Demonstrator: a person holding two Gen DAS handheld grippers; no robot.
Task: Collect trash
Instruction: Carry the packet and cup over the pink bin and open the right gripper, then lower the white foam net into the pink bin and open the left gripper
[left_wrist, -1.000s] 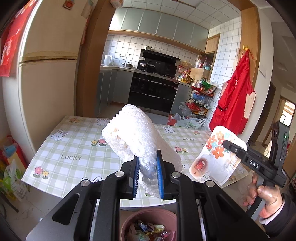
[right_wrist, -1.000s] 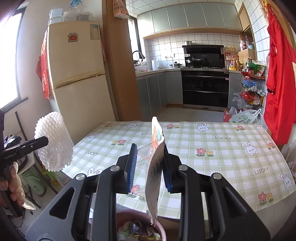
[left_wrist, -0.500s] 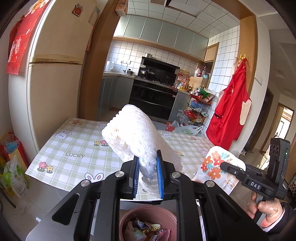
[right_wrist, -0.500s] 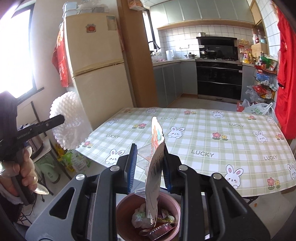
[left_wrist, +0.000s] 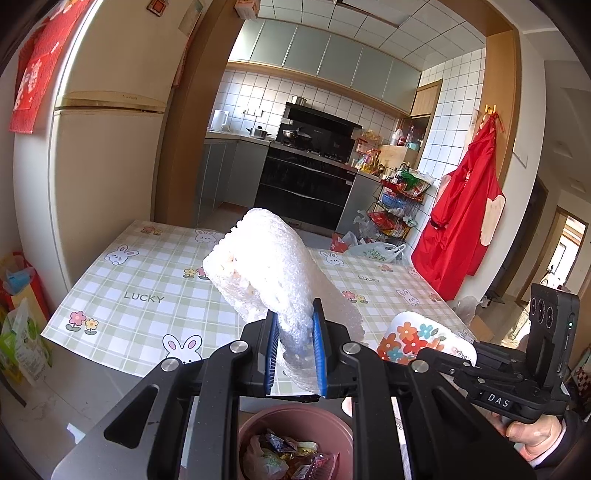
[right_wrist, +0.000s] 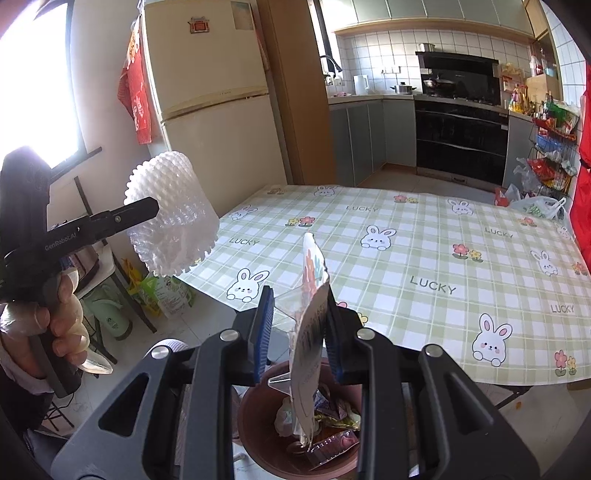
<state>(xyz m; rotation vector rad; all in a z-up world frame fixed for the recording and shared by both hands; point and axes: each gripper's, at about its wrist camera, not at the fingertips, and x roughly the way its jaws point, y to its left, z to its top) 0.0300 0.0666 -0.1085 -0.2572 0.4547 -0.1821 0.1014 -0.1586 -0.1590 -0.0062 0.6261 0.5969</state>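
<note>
A white foam fruit net (left_wrist: 264, 269) is pinched in the left gripper (left_wrist: 294, 345), and a flat flower-printed card-and-plastic package (right_wrist: 312, 314) is clamped in the right gripper (right_wrist: 297, 332). Both hang over a round dusty-pink plastic bin (right_wrist: 258, 417) just beside the table edge; the package's lower end dips inside the rim. The bin already holds crumpled wrappers (right_wrist: 332, 417), so some collecting looks done; these two pieces remain to be dropped. The green checked tablecloth (right_wrist: 424, 258) with rabbits shows no other litter in view.
</note>
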